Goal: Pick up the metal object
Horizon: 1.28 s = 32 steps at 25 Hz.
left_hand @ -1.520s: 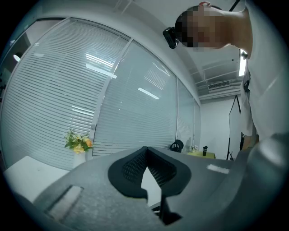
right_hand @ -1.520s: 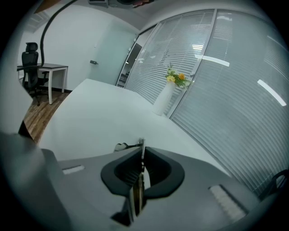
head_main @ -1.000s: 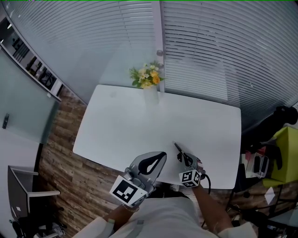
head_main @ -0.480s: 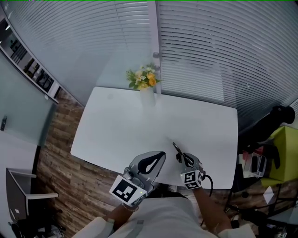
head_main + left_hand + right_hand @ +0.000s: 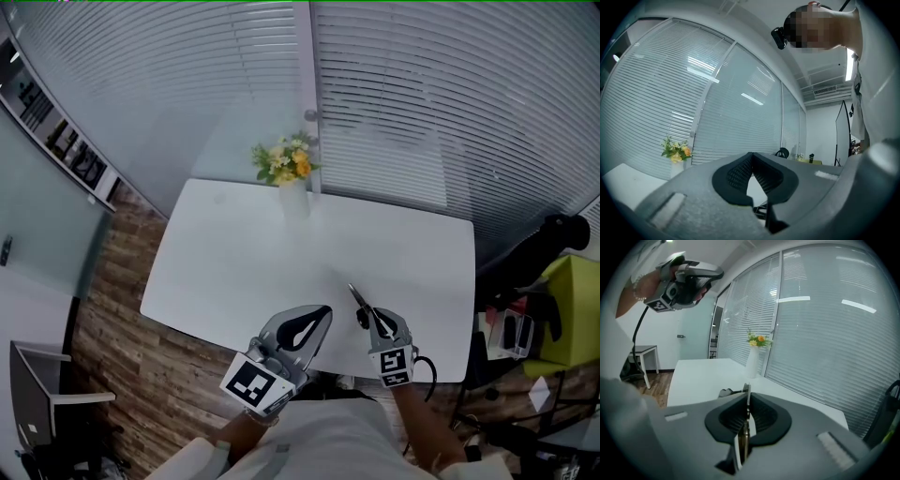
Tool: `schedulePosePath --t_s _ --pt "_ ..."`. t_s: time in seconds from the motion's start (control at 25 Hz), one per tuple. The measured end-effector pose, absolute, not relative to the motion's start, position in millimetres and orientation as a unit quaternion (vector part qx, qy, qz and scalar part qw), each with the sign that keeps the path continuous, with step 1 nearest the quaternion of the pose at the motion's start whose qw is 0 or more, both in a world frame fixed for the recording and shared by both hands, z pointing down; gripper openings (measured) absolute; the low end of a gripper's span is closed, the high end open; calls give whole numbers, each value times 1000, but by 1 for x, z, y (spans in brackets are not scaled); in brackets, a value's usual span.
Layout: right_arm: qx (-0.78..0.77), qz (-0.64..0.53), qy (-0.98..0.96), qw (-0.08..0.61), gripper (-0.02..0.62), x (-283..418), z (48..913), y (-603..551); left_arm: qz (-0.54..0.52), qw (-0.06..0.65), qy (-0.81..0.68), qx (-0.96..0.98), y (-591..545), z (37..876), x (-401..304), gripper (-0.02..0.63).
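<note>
The metal object is a pair of scissors (image 5: pixel 357 298) with black handles. It hangs just above the near right part of the white table (image 5: pixel 244 253), its blade pointing away from me. My right gripper (image 5: pixel 375 322) is shut on it. In the right gripper view the thin blade (image 5: pixel 747 401) stands on edge between the pads of the right gripper (image 5: pixel 747 397), and a black handle (image 5: pixel 724 392) shows to the left. My left gripper (image 5: pixel 319 316) is held level at the table's near edge. Its pads meet at the tips with nothing between them, which the left gripper view also shows for the left gripper (image 5: pixel 751 157).
A white vase of yellow and orange flowers (image 5: pixel 292 178) stands at the table's far edge against the blinds; the vase (image 5: pixel 753 359) also shows in the right gripper view. Wooden floor lies to the left. A yellow-green chair (image 5: pixel 574 309) and clutter sit beyond the right edge.
My right gripper has risen with the scissors in it and rolled a little; its marker cube now sits lower right in the head view. The left gripper has not moved.
</note>
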State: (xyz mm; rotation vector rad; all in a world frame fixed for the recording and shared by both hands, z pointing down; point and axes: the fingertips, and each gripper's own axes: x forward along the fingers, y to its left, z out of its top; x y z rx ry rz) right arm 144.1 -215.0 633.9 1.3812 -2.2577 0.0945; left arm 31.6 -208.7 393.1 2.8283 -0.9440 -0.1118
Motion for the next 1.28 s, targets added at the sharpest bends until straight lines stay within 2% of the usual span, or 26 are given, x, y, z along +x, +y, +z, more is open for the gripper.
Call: schedulePosePath --t_s 0.64,1.28 --pt "530 57 -834 143 9 153 530 -206 -38 77 -314 945 -209 391 33 2" --pt "529 63 -843 72 9 157 435 -195 -35 73 -310 947 -214 388 38 2"
